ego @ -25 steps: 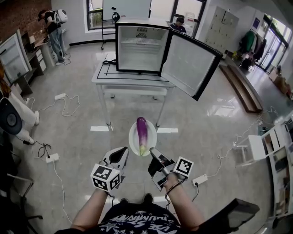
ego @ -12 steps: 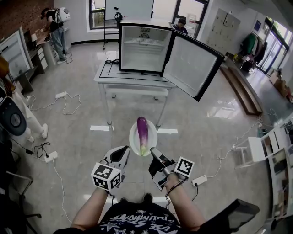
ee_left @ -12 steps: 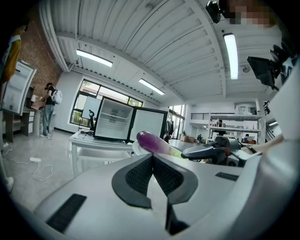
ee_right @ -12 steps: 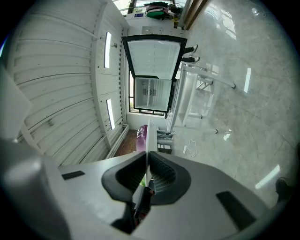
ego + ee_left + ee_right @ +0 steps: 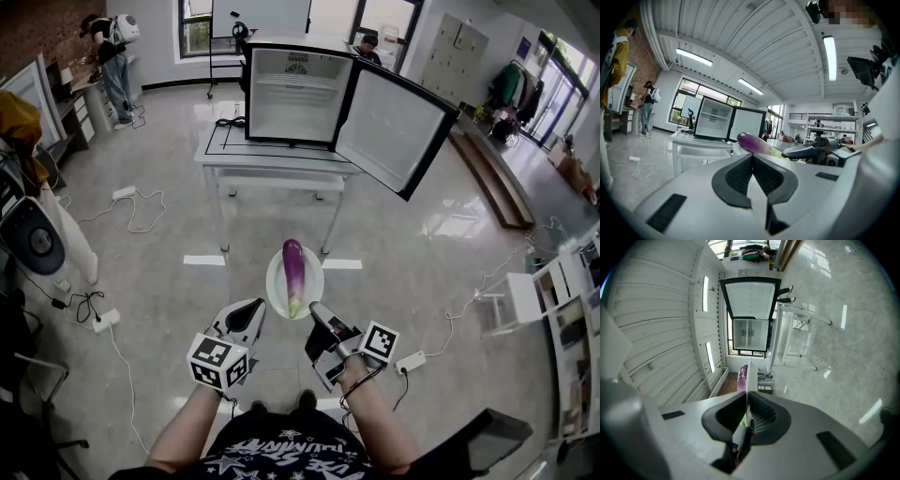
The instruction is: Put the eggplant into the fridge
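Head view: eggplant lies loose on white plate, well short of open fridge; right gripper clenched on plate rim only; left gripper closed, empty, beside plate; 1-sided hold risks tilt, eggplant could roll off.

place: lab or workshop hall | floor: polished, strewn with power cables | fridge on a bench | lockers, brick wall | ribbed ceiling, strip lights
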